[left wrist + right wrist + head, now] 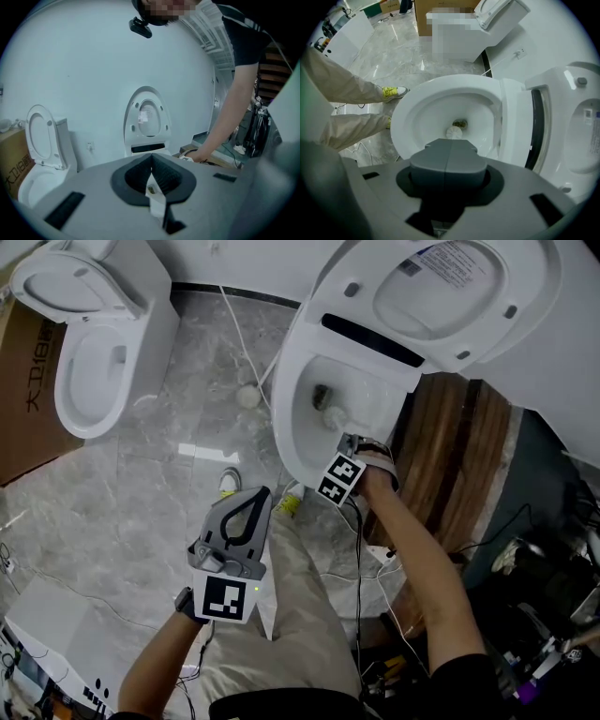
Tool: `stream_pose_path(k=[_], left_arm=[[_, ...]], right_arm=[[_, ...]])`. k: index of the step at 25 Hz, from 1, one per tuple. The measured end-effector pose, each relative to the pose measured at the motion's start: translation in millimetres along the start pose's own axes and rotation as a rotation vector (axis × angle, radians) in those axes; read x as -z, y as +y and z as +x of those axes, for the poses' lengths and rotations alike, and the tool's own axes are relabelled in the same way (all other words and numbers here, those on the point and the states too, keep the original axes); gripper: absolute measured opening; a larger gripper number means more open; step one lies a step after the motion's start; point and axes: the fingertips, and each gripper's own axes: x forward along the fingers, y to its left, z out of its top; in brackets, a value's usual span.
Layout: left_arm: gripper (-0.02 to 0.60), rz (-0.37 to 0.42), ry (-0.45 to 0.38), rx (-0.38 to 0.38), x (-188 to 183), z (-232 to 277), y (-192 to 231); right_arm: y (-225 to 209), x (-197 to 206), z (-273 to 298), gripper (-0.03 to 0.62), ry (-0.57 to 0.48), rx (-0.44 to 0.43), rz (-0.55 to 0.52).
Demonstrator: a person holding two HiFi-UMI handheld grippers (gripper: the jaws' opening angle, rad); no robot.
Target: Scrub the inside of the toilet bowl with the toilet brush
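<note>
plainly the right gripper point(347, 442) leans over the toilet bowl point(285, 413), jaws closed on what seems the handle, so the brush point(453, 132) reaches its drain point(460, 124); the left gripper point(258, 495), shut and empty, hangs well clear of the bowl.

glossy white ceramic toilet bowl point(287, 424), polished stone floor point(159, 486)

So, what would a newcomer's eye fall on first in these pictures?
The open toilet bowl, upper centre in the head view, with the right gripper holding the toilet brush inside it. Then the left gripper, shut and empty, above the floor, and a second toilet at upper left.
</note>
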Motion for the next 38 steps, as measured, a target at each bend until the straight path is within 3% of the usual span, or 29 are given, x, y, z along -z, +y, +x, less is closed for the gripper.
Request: stream_pose_path(k=[21,28,38], left_arm=[[0.011,-0.038,-0.01,-0.027,6.2,-7.4,5.5],[0.011,-0.057,-0.013,-0.018,5.1,0.2,-0.9],[0.011,-0.061,-0.015,-0.007,3.7,10.8,-1.2]], right_arm=[[8.7,-43.0,-26.0,0.156,-0.024,-0.178,0.24],[7.0,-62.5,-37.0,0.156,-0.077,-0.182,0.304],[-8.2,-81.9,-41.5,0.153,-0.137,-0.154,0.274]])
